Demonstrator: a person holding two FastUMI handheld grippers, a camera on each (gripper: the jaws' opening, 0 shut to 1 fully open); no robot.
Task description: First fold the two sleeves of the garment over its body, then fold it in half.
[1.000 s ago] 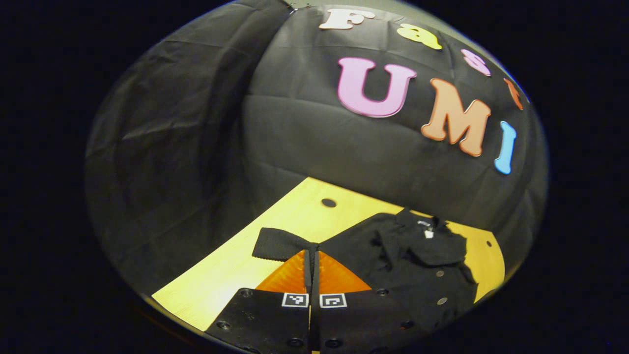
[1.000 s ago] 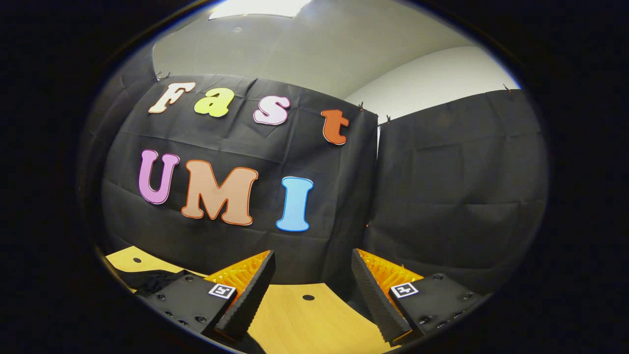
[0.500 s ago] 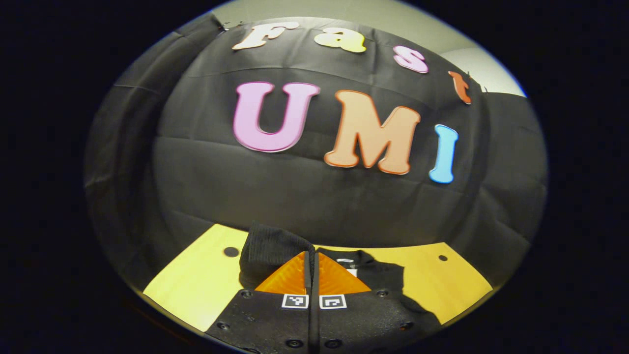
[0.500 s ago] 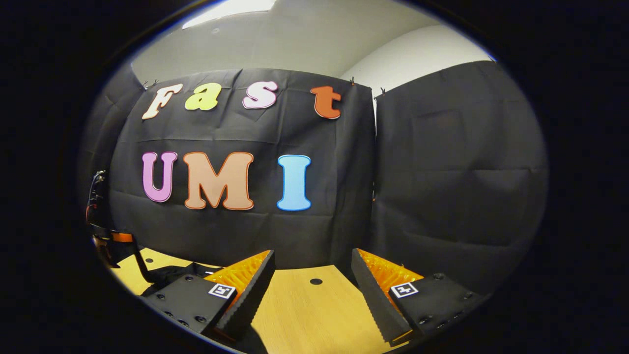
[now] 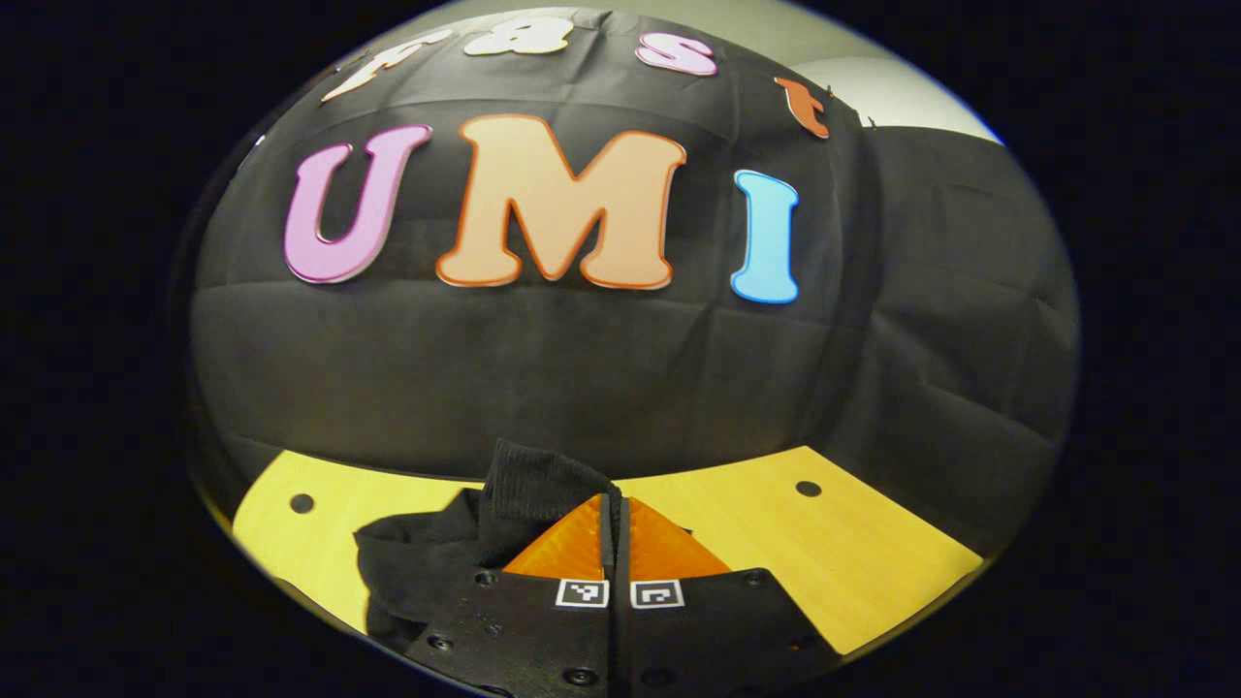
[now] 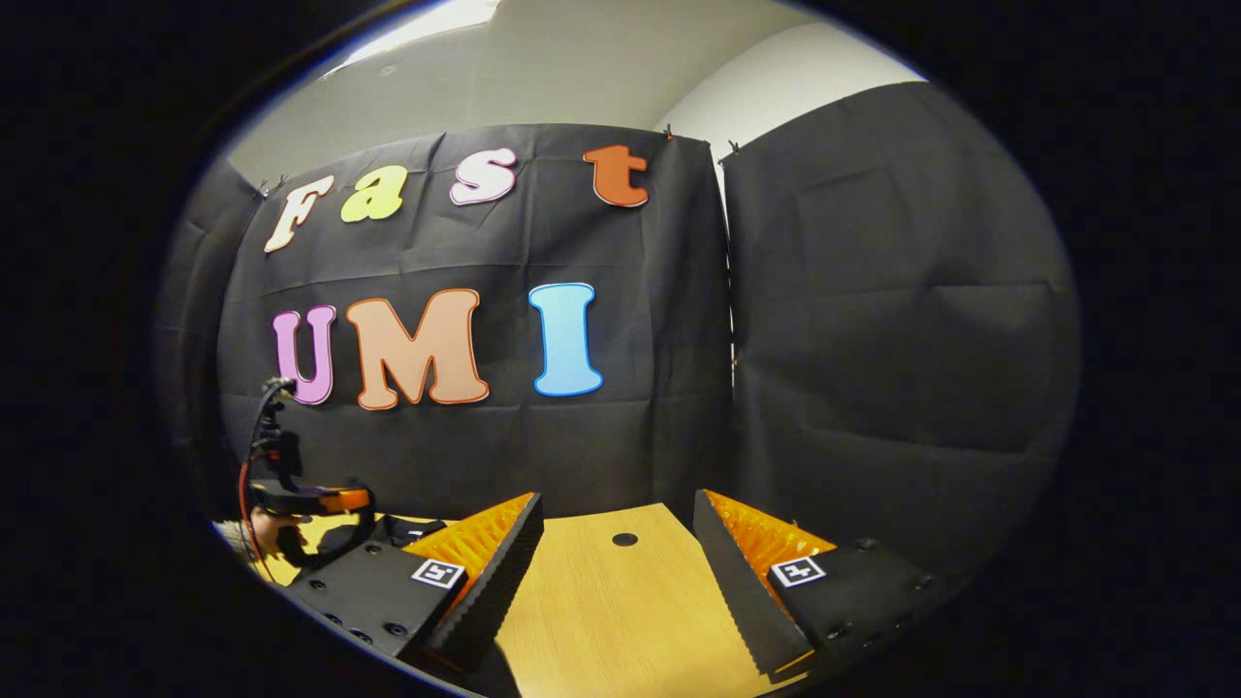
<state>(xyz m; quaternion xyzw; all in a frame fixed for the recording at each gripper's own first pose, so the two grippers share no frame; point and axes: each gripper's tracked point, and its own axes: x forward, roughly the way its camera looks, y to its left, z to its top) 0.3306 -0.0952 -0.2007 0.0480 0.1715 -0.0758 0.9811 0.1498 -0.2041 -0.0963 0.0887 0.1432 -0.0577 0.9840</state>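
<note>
Left gripper view: your left tool (image 5: 615,509) has its fingers pressed together on a ribbed black sleeve (image 5: 531,477), the cuff standing up just beyond the tips.
Garment location: the black garment (image 5: 417,562) lies bunched on the yellow worktop (image 5: 834,553), low and to the left of the fingers; collar and buttons cannot be made out here.
Right gripper view: your right tool (image 6: 620,562) stands spread wide with nothing between the fingers, hovering over bare worktop (image 6: 601,611).
Far side: in the same view, the left tool (image 6: 301,494) and the hand (image 6: 260,531) holding it sit at the left edge, with a dark fold of garment (image 6: 402,529) just beside.
Step in hand: judged to be the first sleeve fold, with the sleeve lifted and not yet laid down.
Advice: carry the cuff across low and level, lay it flat on the body before you let go, and avoid dragging the body into a heap.
Spare tool: bring the right tool over to steady the body if it creeps.
Writing: small square black-and-white markers on both tools; no readable brand or garment label.
</note>
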